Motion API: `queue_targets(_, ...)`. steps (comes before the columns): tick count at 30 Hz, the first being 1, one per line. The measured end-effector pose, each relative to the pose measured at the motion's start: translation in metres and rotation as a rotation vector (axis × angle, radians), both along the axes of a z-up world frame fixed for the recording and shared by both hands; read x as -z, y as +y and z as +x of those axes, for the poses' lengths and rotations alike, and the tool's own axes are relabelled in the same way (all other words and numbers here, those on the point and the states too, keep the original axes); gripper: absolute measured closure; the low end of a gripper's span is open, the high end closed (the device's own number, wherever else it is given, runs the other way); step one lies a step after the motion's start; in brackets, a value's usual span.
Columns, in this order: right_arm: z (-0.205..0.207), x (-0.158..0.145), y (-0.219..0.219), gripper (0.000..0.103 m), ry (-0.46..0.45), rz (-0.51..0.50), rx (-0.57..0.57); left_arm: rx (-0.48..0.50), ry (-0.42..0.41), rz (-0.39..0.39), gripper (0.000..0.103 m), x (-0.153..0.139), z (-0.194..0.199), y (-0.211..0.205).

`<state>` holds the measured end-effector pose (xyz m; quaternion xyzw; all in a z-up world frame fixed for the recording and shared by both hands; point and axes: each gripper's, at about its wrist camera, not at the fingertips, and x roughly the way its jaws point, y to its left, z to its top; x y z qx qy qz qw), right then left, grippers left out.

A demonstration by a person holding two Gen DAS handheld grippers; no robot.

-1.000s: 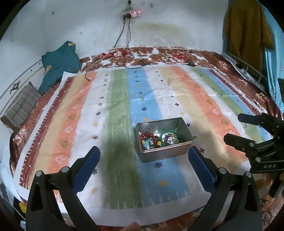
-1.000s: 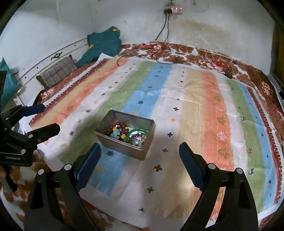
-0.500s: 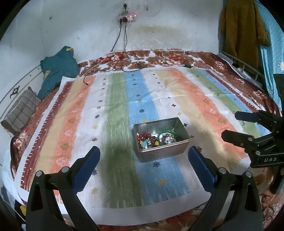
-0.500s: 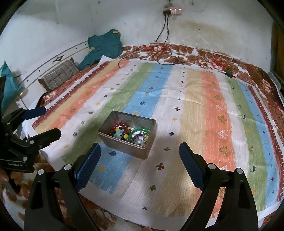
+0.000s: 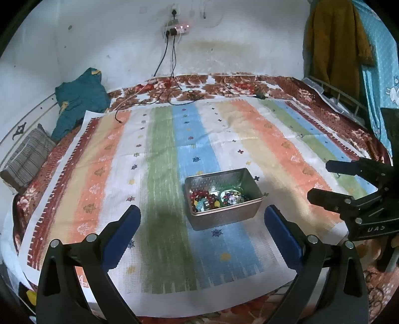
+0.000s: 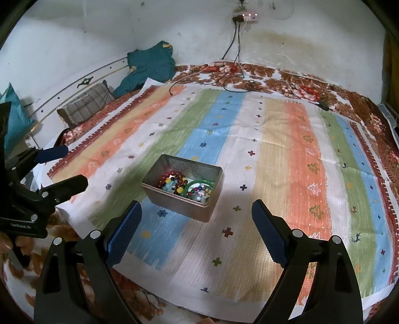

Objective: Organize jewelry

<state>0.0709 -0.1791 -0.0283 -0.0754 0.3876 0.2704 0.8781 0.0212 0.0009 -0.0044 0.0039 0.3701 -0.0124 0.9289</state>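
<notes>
Beads in one metal tin [image 5: 225, 199] were too small and jumbled to count: a red bead strand [image 6: 172, 177] lay toward one end, a green bangle [image 6: 199, 185] ringed smaller mixed pieces at the other, and single items could not be told apart. Tin sat on the blue stripe of one striped cloth [image 5: 159, 154] spread over a floral bedcover [image 5: 224, 83], ahead of both grippers and touched by neither. Left gripper [image 5: 202, 234] had its two blue-padded fingers spread wide, nothing between them; right gripper [image 6: 196, 230] likewise gaped empty. Each showed at the edge of the other's view, partly cut off by the frame. Writing on the right gripper's body read roughly "UAS", cropped; that on the left gripper's body was too small to read. One teal garment [image 5: 79, 99] and one striped pillow [image 5: 27, 157] lay at the bed's far-left side. One wall power strip [image 6: 245, 17] showed three lit points, two cables hanging. Hanging clothes at far right were cut off.
</notes>
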Motion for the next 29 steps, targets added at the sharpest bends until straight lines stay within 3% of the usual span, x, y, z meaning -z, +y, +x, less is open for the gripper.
queue_targets(29, -0.002, 0.0025, 0.0034, 0.011, 0.0, -0.005, -0.025, 0.011, -0.014, 0.009, 0.006, 0.0003, -0.0038, -0.0006)
